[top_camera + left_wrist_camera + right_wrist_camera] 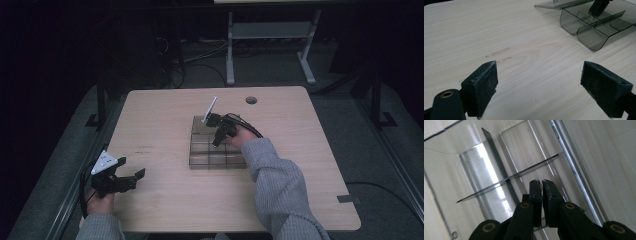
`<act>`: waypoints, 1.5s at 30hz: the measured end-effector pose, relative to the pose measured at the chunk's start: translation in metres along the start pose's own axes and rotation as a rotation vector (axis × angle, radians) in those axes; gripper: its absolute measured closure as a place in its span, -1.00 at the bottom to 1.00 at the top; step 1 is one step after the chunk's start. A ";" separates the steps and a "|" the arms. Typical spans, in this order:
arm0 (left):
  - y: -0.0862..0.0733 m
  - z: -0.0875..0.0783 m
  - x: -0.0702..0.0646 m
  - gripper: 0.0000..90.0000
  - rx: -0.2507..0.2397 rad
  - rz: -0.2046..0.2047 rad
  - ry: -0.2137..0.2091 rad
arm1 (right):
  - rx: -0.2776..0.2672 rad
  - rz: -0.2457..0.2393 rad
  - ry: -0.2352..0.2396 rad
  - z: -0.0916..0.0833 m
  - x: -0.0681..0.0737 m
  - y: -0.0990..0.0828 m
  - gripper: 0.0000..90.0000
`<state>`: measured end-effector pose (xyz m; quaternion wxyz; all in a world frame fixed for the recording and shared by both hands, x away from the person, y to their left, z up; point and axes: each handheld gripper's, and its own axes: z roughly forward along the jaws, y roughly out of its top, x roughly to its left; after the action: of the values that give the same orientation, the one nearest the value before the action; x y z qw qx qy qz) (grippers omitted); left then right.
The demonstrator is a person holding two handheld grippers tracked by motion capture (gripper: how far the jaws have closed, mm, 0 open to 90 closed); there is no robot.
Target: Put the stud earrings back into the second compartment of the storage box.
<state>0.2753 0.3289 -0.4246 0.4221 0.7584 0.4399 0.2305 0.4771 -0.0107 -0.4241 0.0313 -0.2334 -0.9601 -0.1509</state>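
Observation:
A smoky clear plastic compartment box (210, 160) stands mid-table with its lid (559, 3) folded back flat. My right gripper (216, 144) points down into a compartment near the box's middle, its tips (540, 182) just above a thin divider (509, 178). The jaws stand almost together, pinching a tiny brass-coloured piece (590, 16) that peeks out at the tips. My left gripper (137, 176) rests low near the table's front left corner, well apart from the box (596, 27). It is open wide (539, 72) with bare tabletop between its pads.
The light wooden table (165, 210) has a round cable hole (251, 100) at the back and faint tape marks (500, 51) left of the box. A white desk frame (270, 30) stands on the floor beyond. A grey sleeve (280, 190) crosses the front right.

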 end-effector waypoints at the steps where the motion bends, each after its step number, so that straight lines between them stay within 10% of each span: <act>1: 0.000 0.000 0.000 -0.69 0.001 0.000 0.000 | 0.002 0.003 -0.001 0.002 0.000 0.001 0.90; 16: 0.000 0.000 0.000 -0.69 0.002 0.002 -0.002 | -0.003 0.006 -0.007 0.002 0.000 0.001 0.70; 45: 0.000 0.000 0.000 -0.69 0.006 0.006 0.002 | -0.094 -0.002 -0.025 -0.060 0.012 -0.051 0.41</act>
<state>0.2747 0.3291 -0.4247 0.4187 0.7607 0.4387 0.2314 0.4424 -0.0665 -0.3795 0.0079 -0.2356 -0.9525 -0.1931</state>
